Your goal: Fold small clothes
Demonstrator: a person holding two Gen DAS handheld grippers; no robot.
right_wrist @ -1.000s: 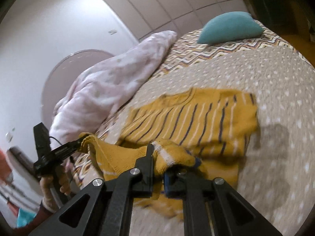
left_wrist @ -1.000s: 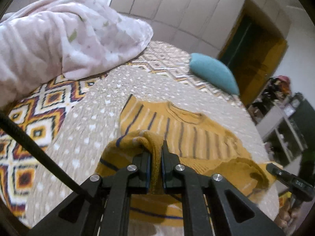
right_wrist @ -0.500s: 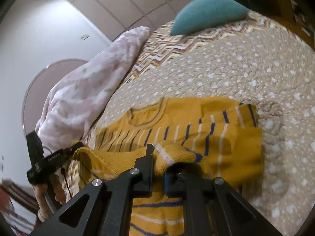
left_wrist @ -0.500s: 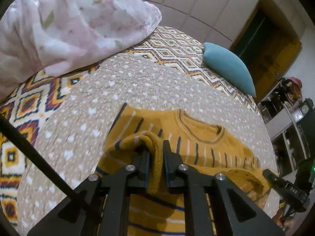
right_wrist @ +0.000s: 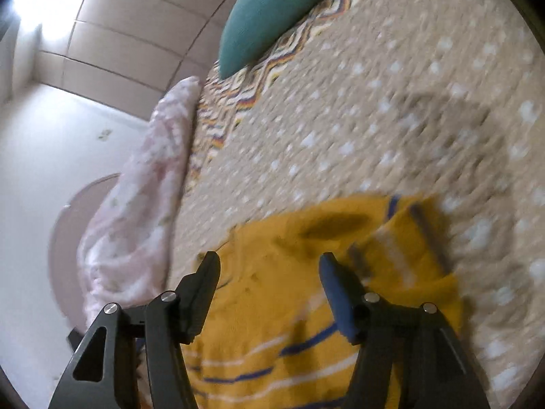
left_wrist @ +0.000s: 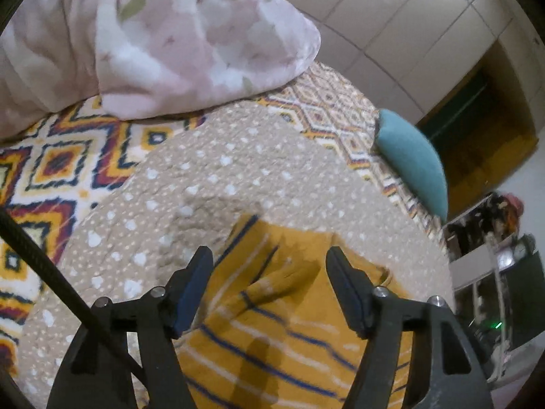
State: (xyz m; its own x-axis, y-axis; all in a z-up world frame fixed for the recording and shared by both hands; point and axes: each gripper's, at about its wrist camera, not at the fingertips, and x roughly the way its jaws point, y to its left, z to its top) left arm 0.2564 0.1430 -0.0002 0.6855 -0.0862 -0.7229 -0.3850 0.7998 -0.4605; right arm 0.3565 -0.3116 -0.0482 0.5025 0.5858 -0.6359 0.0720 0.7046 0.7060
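Looking along the left gripper, its fingers gape wide over the mustard striped sweater lying on the dotted bed quilt. Through the right gripper, equally spread and empty, the knit looks soft, light, floppy; pinch a doubled edge.

Mustard yellow with navy and white stripes is being shown by the sweater; white dots by the beige bedspread.

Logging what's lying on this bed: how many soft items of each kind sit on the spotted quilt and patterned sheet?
Striped mustard sweater: 1
Teal cushion: 1
Pink floral duvet: 1
Total: 3
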